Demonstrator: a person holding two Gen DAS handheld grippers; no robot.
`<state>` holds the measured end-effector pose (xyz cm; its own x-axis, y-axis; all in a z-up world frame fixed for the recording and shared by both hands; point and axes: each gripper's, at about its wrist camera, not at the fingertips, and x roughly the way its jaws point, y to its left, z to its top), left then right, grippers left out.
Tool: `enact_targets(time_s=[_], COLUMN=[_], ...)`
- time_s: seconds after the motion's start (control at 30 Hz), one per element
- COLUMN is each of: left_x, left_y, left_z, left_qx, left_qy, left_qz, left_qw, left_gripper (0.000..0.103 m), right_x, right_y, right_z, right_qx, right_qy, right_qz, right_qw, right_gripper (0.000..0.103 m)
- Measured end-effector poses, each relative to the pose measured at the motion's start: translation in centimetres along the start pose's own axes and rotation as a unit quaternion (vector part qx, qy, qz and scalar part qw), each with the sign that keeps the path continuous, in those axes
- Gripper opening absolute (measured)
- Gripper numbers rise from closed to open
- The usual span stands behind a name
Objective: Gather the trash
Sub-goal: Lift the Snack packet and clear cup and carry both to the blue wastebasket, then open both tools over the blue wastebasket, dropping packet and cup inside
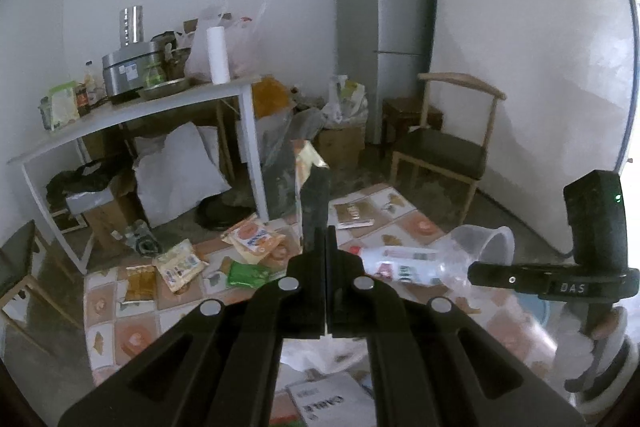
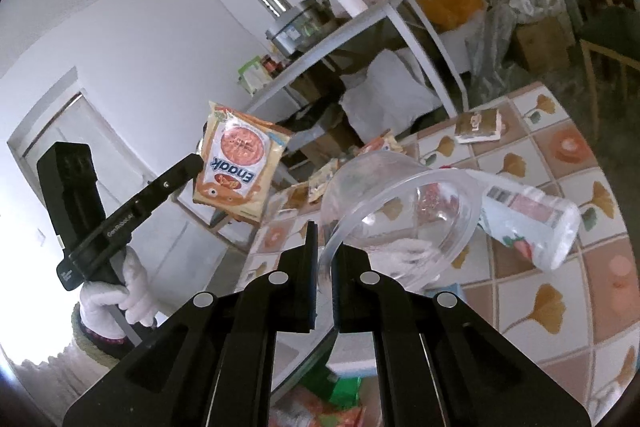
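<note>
Aloft, snack packet (image 2: 240,167) in left gripper (image 2: 200,157), clear cup (image 2: 400,215) in right gripper (image 2: 325,239).

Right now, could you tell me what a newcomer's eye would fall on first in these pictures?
Both grippers hold trash in the air: the left gripper is shut on an orange snack packet, and the right gripper pinches the rim of a clear plastic cup with a printed label. Below, more wrappers lie scattered on a patterned floor mat, beside a cluttered white table.

Both wrist views angled down, raised over patterned floor mat (image 1: 132,339), sharing white table (image 2: 352,27)
</note>
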<state>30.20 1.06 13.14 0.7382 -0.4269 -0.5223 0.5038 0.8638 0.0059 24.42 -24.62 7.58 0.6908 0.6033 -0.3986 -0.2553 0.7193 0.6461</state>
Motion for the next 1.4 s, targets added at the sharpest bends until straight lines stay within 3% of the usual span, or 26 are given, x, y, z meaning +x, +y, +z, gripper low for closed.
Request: enact_targets(time_s=[0.23,0.4,0.63,0.87,1.13,1.33,1.4], left_x=[-1.9,-1.0,2.1,7.9,15.8,21.0,22.9], left_y=[-4.8,-10.8,-21.5,-31.4,-41.1,-45.1,-46.2], left_z=[0.0,-0.6,-1.1,-2.4,-5.8,-6.6,-6.4], left_qx=[-0.003,-0.002,0.024,0.041,0.05,0.056,0.048], left_qy=[0.004,0.026,0.061,0.13,0.225,0.259,0.255], left_qz=[-0.059,-0.125,-0.218,-0.277,-0.298,-0.293,-0.283], left_qw=[0.9983,0.9918,0.9738,0.9511,0.9262,0.9189,0.9232], left_gripper=[0.0,0.0,0.0,0.0,0.0,0.0,0.002], right_x=[-5.1,-10.4,-18.3,-24.2,-26.1,-24.9,-24.1], right_y=[-0.3,-2.3,-7.1,-13.5,-22.3,-28.2,-30.4], right_z=[-1.3,-3.4,-6.6,-10.6,-13.6,-11.9,-11.1], right_qx=[0.006,0.028,0.09,0.181,0.281,0.312,0.323], right_qy=[-0.016,-0.031,-0.062,-0.078,-0.058,-0.038,-0.039], right_qz=[-0.02,-0.061,-0.138,-0.215,-0.26,-0.275,-0.279], right_qw=[1.0,0.997,0.984,0.956,0.922,0.908,0.903], right_gripper=[0.005,0.005,0.005,0.005,0.005,0.007,0.013])
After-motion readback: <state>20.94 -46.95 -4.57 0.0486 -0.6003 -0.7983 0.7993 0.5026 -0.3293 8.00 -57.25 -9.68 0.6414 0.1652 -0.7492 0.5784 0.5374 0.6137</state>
